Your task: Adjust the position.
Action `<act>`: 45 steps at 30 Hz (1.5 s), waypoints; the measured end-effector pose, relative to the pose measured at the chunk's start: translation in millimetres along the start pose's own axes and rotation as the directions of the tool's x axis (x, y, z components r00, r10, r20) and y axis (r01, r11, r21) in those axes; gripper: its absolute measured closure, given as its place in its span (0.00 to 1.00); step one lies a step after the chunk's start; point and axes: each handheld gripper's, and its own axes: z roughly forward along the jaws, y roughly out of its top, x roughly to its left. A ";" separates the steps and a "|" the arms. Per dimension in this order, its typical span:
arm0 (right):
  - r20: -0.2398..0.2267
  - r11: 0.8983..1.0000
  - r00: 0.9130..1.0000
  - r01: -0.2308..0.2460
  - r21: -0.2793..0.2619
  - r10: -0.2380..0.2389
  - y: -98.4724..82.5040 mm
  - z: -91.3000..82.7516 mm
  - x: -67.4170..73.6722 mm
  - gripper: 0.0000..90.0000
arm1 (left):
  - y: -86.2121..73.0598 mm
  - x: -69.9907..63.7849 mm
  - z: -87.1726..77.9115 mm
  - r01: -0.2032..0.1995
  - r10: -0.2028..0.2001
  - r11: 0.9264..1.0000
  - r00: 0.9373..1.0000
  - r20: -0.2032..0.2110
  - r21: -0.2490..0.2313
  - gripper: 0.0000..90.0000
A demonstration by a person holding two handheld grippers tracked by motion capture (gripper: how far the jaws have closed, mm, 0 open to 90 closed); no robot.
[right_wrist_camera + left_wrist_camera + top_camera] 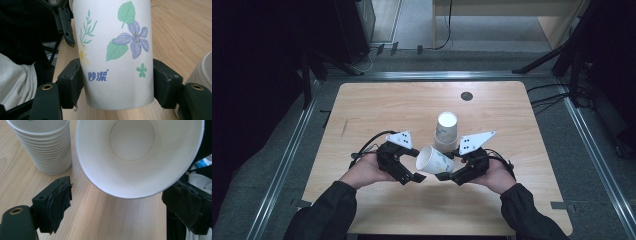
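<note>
Step in hand: a guess — one paper cup [435, 160] was being passed from the right gripper [447, 175] toward the left gripper [414, 177], or pulled away from the stack of cups [446, 131].
How to do it well: the left jaws should close softly on the rim or wall — a hard pinch would crush thin paper. The right jaws should let go only once the left side has it.
Right jaws: squeezed on both sides of the cup, near its bottom end.
Left jaws: spread wide, touching nothing; the cup's mouth sat between and just past them.
Where the cup was: lower middle of the high view, held on its side above the tabletop [372, 107], mouth pointing to the left gripper.
How the cup looked: white inside, with a round flat bottom; outside it had green leaves, a purple flower, a yellow flower and blue writing.
Stack: stood upright on the tabletop just behind the held cup, with many rims showing.
</note>
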 end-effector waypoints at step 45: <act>-0.088 1.000 0.996 -0.011 0.007 0.012 8.4 21.8 -3.2 0.37 | -11.1 1.7 -5.6 0.131 -0.117 0.969 0.990 0.079 -0.211 0.25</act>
